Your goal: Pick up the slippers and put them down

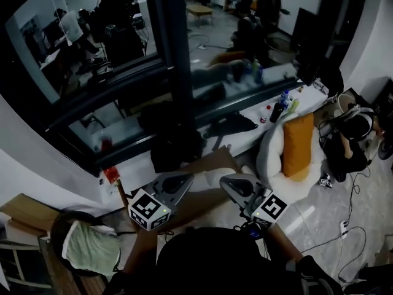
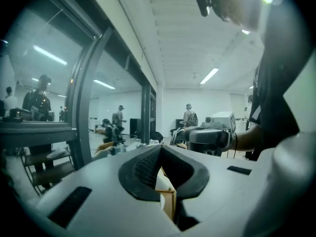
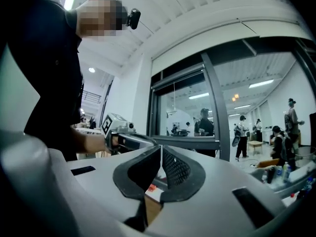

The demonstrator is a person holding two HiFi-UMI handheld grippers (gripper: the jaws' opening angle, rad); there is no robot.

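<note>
No slippers show in any view. Both grippers are raised in front of the person's chest and point about level toward the glass partition. In the head view the left gripper (image 1: pixel 178 180) is at lower centre left and the right gripper (image 1: pixel 232 183) sits beside it, a hand's width apart. In the left gripper view the left gripper's (image 2: pixel 161 150) dark pads meet at the tips with nothing between them, and the right gripper (image 2: pixel 210 137) appears to its right. The right gripper view shows the right gripper (image 3: pixel 160 148) with pads closed together and empty, and the left gripper (image 3: pixel 126 138) at its left.
A dark-framed glass partition (image 1: pixel 175 54) stands ahead, with people behind it. A white ledge (image 1: pixel 245 128) below it carries bottles (image 1: pixel 279 106). A white chair with an orange cushion (image 1: pixel 298 143) is at right. A basket with a green cloth (image 1: pixel 92 244) is at lower left. Cables (image 1: pixel 353 226) lie on the floor.
</note>
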